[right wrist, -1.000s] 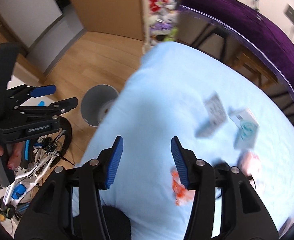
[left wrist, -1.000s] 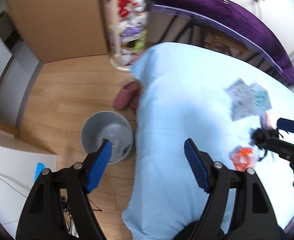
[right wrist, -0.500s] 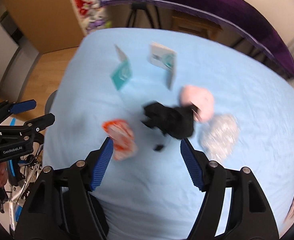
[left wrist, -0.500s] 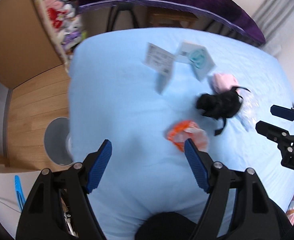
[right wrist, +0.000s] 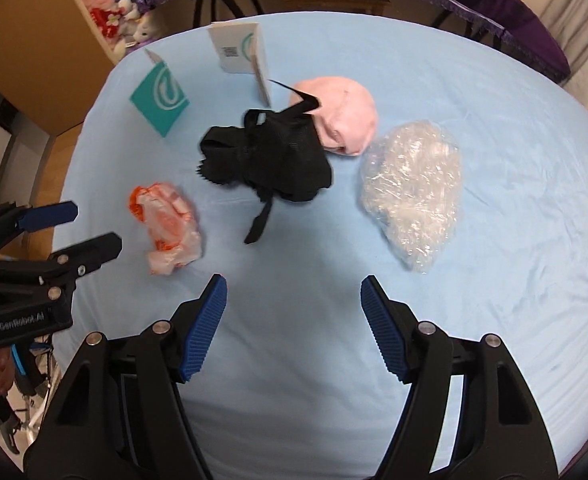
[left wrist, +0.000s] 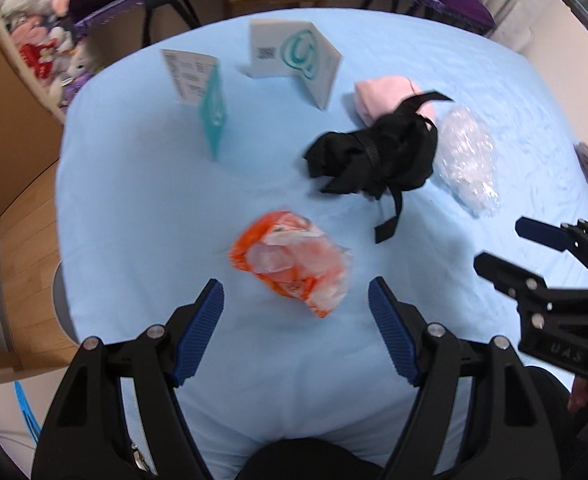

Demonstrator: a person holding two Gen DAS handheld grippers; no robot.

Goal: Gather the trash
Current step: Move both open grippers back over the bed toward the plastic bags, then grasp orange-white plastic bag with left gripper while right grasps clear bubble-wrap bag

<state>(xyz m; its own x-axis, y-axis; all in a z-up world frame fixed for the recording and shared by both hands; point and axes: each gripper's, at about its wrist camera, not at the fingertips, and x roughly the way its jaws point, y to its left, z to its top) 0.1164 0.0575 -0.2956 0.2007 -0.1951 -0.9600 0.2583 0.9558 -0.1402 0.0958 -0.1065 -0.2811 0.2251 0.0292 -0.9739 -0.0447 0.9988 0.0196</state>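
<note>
Your left claw gapes wide and empty just short of the orange wrapper on the bed. Your right claw, empty, its jaws just opened wider, hovers beyond that wrapper, near the clear plastic bag.

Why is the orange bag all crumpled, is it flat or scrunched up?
Scrunched up. The orange bag lies in a wrinkled, puffy lump on the blue sheet, not spread flat. Why it is crumpled, the pictures cannot tell.
</note>
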